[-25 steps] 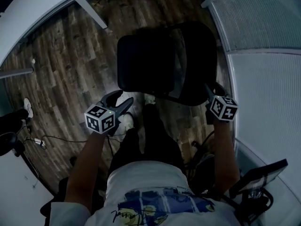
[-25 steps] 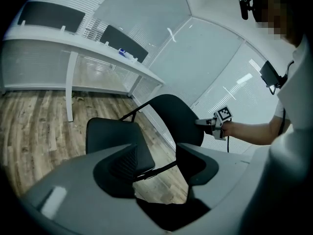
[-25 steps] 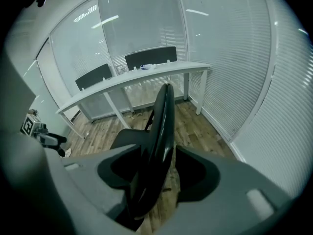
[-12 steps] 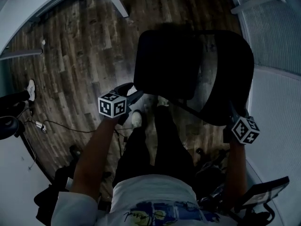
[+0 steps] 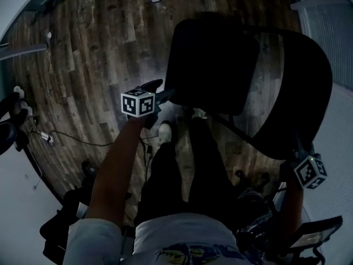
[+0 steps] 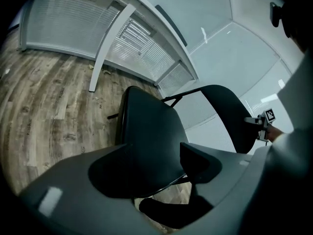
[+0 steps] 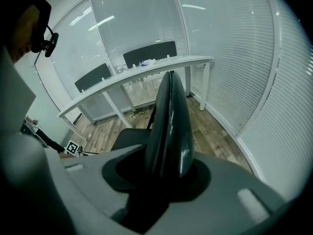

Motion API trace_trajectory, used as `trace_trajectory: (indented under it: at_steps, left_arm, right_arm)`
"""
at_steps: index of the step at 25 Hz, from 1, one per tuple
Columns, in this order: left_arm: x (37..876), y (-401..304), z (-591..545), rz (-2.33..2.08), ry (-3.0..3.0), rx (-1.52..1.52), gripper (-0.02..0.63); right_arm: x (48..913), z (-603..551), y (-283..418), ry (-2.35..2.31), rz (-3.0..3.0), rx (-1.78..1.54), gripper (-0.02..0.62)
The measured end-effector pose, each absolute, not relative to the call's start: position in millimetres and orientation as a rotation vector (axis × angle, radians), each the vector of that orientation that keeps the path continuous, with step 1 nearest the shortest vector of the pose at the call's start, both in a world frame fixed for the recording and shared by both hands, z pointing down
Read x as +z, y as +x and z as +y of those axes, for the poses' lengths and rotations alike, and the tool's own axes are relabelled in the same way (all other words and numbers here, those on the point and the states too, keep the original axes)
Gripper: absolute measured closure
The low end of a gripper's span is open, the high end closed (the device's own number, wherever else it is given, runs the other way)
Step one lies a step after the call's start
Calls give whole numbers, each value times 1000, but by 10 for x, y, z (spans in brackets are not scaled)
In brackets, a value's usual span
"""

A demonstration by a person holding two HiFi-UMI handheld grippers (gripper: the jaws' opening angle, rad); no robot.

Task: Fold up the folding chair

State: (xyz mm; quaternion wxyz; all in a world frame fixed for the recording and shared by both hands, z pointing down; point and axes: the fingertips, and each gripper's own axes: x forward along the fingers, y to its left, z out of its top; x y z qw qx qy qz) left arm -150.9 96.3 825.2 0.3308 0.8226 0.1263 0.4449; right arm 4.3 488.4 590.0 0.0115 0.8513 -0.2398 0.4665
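The black folding chair stands unfolded on the wood floor, with its seat (image 5: 212, 65) to the left of its curved backrest (image 5: 300, 104). My left gripper (image 5: 160, 91) is at the seat's near left edge. In the left gripper view the seat (image 6: 146, 126) lies between the jaws of my left gripper (image 6: 156, 163); they are opening and stand apart from it. My right gripper (image 5: 300, 154) is at the backrest's near end. In the right gripper view the backrest (image 7: 168, 126) stands edge-on between the jaws of my right gripper (image 7: 166, 173), which are closing against it.
The person's dark legs and a white shoe (image 5: 164, 130) stand just before the chair. Cables (image 5: 52, 138) and dark gear lie on the floor at left. A white desk (image 7: 137, 73) and glass walls with blinds (image 7: 244, 58) ring the chair.
My left gripper has dropped and moved in to the seat's edge. The right gripper has stayed at the backrest while the view shifted.
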Motion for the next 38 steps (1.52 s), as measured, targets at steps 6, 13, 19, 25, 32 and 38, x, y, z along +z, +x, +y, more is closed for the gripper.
trace_trajectory:
  at_steps: [6, 13, 19, 25, 32, 38]
  left_arm:
    - [8689, -1430, 830, 317, 2099, 1174, 268]
    - [9128, -1392, 754, 324, 2023, 1165, 236]
    - [9294, -1280, 794, 365, 1951, 1107, 236]
    - [9431, -1121, 860, 430, 1882, 1076, 236]
    - [9389, -1073, 1044, 577, 1736, 994, 256]
    - [9428, -972, 1177, 621, 1682, 966, 284]
  right_arm:
    - [5892, 4889, 19, 2660, -745, 1442, 462]
    - [5884, 4877, 18, 2666, -732, 1434, 462]
    - [5871, 4866, 43, 2674, -730, 1431, 462]
    - [5870, 4876, 13, 2671, -720, 1448, 462]
    - [5794, 4648, 0, 2723, -713, 1475, 462]
    - [5820, 4933, 3, 2678, -761, 1396, 460]
